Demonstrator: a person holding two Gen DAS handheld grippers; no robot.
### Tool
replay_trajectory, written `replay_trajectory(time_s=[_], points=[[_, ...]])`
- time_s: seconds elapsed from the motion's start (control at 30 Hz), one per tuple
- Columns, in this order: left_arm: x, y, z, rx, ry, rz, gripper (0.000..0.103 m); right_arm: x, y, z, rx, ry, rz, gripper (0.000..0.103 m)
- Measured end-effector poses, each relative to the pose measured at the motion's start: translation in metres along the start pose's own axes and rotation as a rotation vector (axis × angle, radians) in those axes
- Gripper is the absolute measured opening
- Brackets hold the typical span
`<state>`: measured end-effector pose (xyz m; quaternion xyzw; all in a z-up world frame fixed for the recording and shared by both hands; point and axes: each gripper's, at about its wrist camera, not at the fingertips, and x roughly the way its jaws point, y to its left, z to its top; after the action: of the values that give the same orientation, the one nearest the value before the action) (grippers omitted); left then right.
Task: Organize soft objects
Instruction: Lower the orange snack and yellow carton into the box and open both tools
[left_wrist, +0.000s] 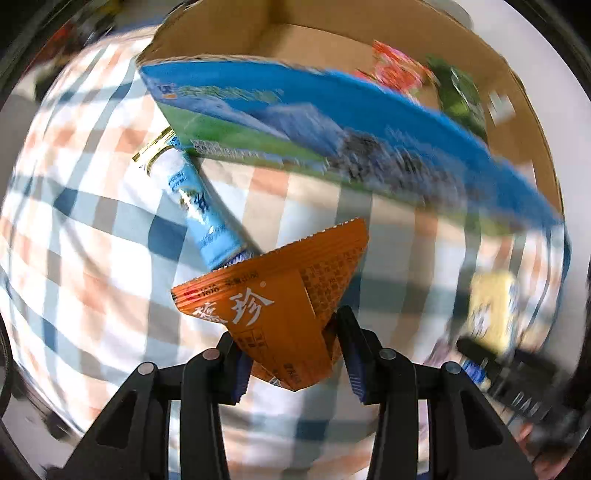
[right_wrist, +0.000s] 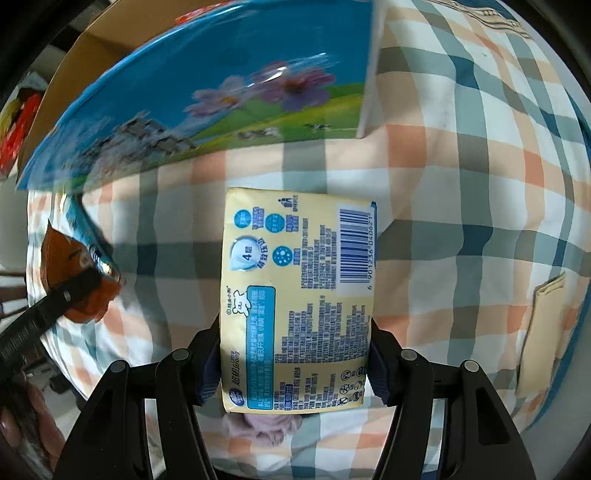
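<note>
My left gripper (left_wrist: 286, 334) is shut on an orange snack packet (left_wrist: 280, 295) and holds it above the checked cloth, just short of the box. My right gripper (right_wrist: 295, 332) is shut on a pale yellow tissue pack (right_wrist: 295, 295), also lifted over the cloth. The blue-printed cardboard box (left_wrist: 332, 122) lies open ahead with red and green packets (left_wrist: 424, 77) inside. In the right wrist view the same box (right_wrist: 221, 85) is ahead and the left gripper with the orange packet (right_wrist: 74, 280) is at the left. The yellow pack (left_wrist: 495, 306) shows blurred at the left view's right.
A light blue tube-shaped packet (left_wrist: 199, 206) lies on the checked cloth (left_wrist: 92, 240) by the box's near corner. A pink soft item (right_wrist: 266, 430) lies under the yellow pack. A beige folded piece (right_wrist: 539, 332) lies at the cloth's right side.
</note>
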<state>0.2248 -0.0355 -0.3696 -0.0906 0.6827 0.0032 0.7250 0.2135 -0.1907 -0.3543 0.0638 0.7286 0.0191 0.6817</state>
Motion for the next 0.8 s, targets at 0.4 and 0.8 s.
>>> replay_trajectory(time_s=[0.4, 0.8], points=[[-0.094, -0.028, -0.007, 0.144, -0.182, -0.003, 0.039, -0.089, 0.041, -0.016, -0.088, -0.097, 0.089, 0.066], [-0.153, -0.037, 0.103, 0.159, -0.262, -0.135, 0.039, -0.182, 0.065, 0.056, -0.118, -0.245, 0.104, 0.066]])
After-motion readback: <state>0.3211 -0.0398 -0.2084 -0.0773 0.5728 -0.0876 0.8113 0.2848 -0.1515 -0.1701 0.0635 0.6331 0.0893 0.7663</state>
